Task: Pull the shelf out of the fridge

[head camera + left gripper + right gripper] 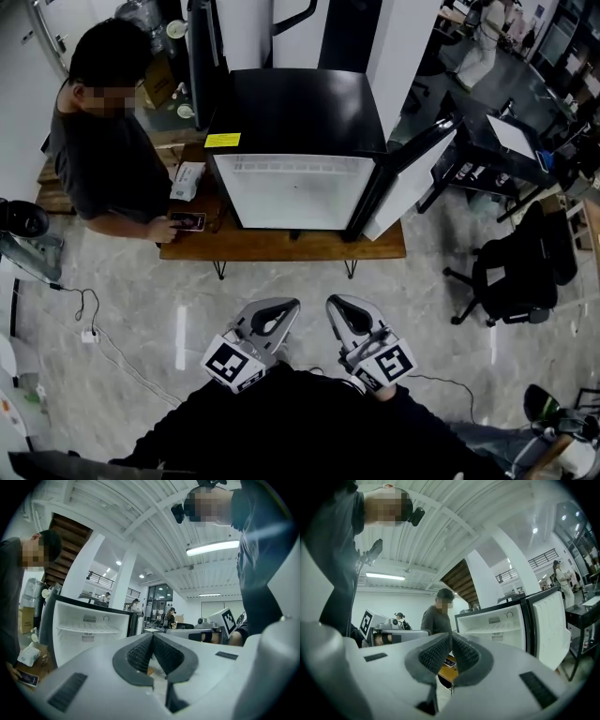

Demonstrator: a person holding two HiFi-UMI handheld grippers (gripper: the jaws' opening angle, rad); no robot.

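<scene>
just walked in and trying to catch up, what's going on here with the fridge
A person holds the left gripper and the right gripper close to the body, both shut and empty, well short of the fridge. It stands on a low wooden table, door open, its shelf in place inside. Another person stands beside the table with a phone.

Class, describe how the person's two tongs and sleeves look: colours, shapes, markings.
Both the left tongs and right tongs are pale grey, tapering bodies with dark ribbed pads. Each carries a white cube printed with black square markers. The sleeves are black.
</scene>
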